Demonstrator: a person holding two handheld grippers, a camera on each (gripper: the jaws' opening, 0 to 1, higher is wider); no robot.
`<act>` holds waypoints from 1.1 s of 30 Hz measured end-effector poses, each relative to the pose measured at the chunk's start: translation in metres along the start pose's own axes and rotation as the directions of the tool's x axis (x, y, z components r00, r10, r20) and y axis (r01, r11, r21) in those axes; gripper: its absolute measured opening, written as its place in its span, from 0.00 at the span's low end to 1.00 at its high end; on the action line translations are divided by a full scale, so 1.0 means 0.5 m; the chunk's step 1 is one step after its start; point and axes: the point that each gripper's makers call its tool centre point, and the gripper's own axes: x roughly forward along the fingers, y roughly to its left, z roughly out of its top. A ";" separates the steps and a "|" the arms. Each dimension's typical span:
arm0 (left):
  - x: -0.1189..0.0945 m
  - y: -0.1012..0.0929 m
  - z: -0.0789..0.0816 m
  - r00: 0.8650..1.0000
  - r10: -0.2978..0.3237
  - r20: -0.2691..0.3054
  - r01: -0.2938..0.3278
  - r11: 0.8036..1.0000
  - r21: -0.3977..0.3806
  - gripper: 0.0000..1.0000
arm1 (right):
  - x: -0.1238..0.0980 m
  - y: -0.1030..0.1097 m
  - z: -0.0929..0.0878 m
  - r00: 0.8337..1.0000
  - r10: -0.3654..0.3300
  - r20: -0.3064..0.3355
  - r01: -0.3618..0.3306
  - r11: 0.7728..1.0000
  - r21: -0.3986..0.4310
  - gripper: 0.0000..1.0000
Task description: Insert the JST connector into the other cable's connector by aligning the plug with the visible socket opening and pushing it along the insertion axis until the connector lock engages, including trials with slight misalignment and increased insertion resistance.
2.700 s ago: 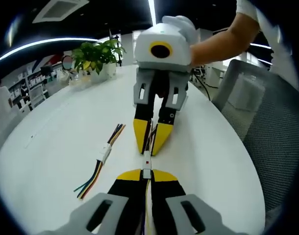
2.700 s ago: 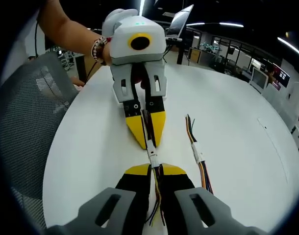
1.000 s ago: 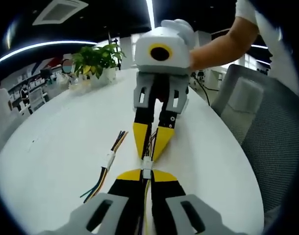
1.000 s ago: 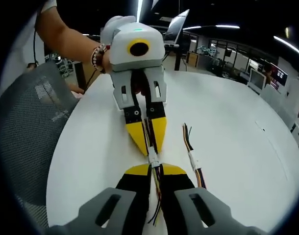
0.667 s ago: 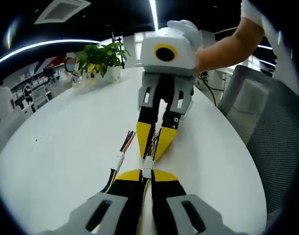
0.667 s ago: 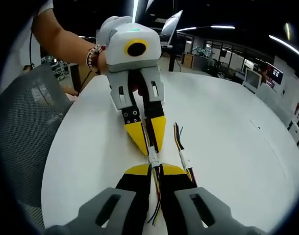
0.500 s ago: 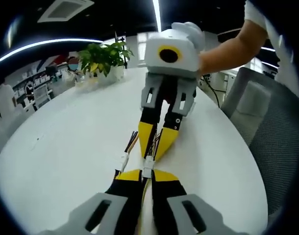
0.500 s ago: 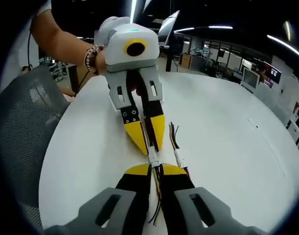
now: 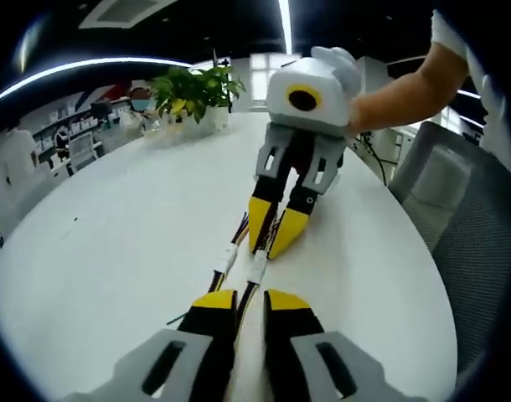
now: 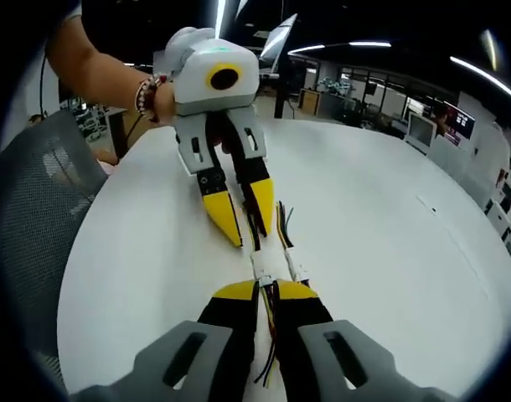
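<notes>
The white JST connector pair [image 9: 257, 266] lies joined on the white table [image 9: 113, 251], just past my left gripper [image 9: 251, 295], whose yellow-tipped jaws stand apart with the coloured wires lying loose between them. In the right gripper view the same left gripper [image 10: 249, 226] faces me with its fingers spread. My right gripper [image 10: 266, 289] is shut on its cable, with the white connector [image 10: 262, 270] just ahead of its tips. In the left gripper view the right gripper [image 9: 268, 249] points at me, jaws close together over the wires.
A second cable with a white connector [image 9: 230, 260] [image 10: 291, 261] lies right beside the joined pair. A potted plant [image 9: 193, 92] stands at the table's far edge. A grey mesh chair [image 9: 465, 234] [image 10: 29, 243] sits by the table. A person's arm [image 9: 406, 84] holds each gripper.
My left gripper's jaws have parted and let go of its cable, and the two grippers have drawn a little apart. The right gripper keeps its hold.
</notes>
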 end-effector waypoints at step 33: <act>-0.033 -0.007 0.024 0.997 0.062 0.046 -0.057 0.993 -0.101 0.16 | -0.032 -0.003 0.010 0.999 -0.045 0.010 0.044 0.996 0.082 0.20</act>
